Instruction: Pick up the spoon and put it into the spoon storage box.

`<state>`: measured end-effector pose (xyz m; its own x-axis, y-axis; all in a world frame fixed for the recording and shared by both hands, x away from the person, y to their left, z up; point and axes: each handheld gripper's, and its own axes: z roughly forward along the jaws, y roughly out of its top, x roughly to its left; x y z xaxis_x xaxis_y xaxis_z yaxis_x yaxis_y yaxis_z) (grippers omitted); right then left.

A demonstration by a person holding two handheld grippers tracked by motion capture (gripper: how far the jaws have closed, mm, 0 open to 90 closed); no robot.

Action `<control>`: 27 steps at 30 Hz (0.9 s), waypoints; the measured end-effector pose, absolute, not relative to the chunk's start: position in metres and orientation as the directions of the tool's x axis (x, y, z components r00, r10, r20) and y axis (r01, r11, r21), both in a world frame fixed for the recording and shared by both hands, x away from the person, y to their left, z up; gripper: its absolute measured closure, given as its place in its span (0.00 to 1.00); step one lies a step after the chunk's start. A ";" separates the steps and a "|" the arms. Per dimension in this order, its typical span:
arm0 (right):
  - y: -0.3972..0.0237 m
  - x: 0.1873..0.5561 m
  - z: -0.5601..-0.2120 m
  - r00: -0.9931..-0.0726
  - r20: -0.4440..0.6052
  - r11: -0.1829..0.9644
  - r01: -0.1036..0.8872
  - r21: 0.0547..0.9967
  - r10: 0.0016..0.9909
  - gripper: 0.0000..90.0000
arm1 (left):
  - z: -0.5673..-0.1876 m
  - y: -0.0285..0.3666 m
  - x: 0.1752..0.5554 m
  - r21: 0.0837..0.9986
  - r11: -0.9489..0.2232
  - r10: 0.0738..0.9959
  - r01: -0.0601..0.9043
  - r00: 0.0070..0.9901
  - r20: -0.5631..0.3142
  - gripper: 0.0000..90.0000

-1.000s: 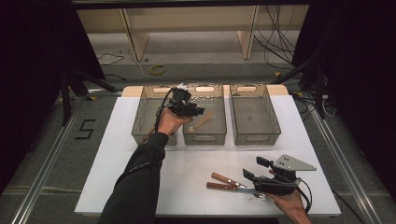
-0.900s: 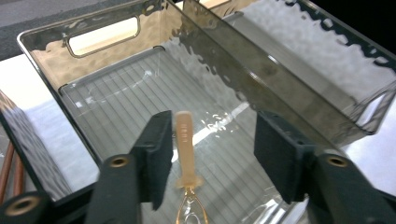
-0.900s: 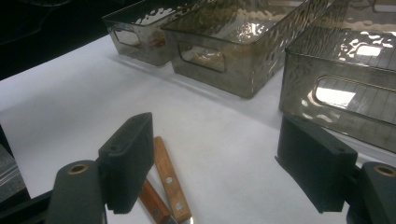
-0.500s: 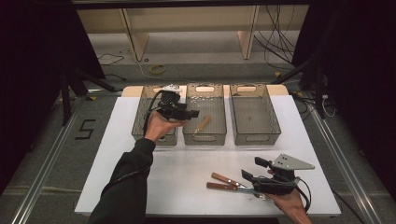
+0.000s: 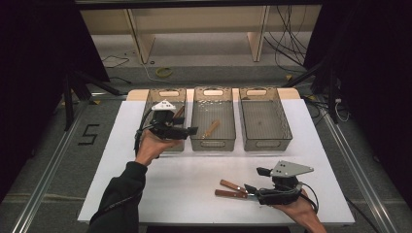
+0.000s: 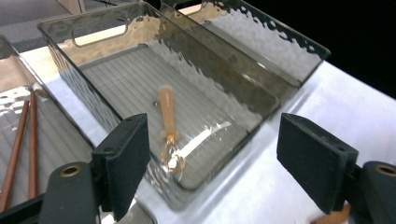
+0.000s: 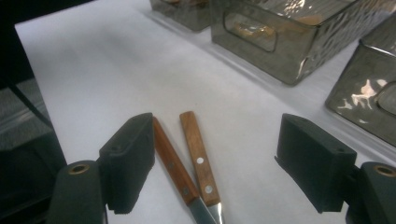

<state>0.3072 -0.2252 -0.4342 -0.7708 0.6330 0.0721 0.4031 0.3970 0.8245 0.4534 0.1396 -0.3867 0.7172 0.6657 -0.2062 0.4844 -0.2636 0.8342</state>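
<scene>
My left gripper (image 5: 188,130) hovers at the front of the left bin (image 5: 150,110) and points toward the middle bin (image 5: 214,141). Its jaws have just been opening and stand open (image 6: 212,154) with nothing between them. A wood-handled utensil (image 6: 167,112) lies on the middle bin's floor (image 5: 211,128). Two brown sticks (image 6: 23,144) lie in the left bin. My right gripper (image 5: 255,180) rests low at the table's front right, open (image 7: 215,158). Two wood-handled knives (image 7: 198,158) lie side by side on the white table (image 5: 231,189) just ahead of its jaws, untouched.
A third smoky bin (image 5: 265,143) stands at the right of the row and looks bare inside. The white tabletop (image 5: 194,179) spreads in front of the bins. Dark floor, metal rails and cables surround the table.
My left hand has drawn back from over the middle bin, leftward and toward the near side, to the left bin's front. The right hand and the knives have stayed put.
</scene>
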 end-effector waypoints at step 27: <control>-0.184 0.314 -0.430 -0.883 -0.042 0.649 0.311 0.694 0.468 0.36 | -0.424 0.175 0.382 0.865 -0.245 0.650 0.438 0.736 -0.188 0.23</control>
<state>0.3142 -0.1844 -0.4300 -0.8827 0.4680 -0.0422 0.3111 0.6494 0.6939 0.3822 0.1753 -0.4241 0.7361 0.6502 -0.1884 0.4378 -0.2450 0.8650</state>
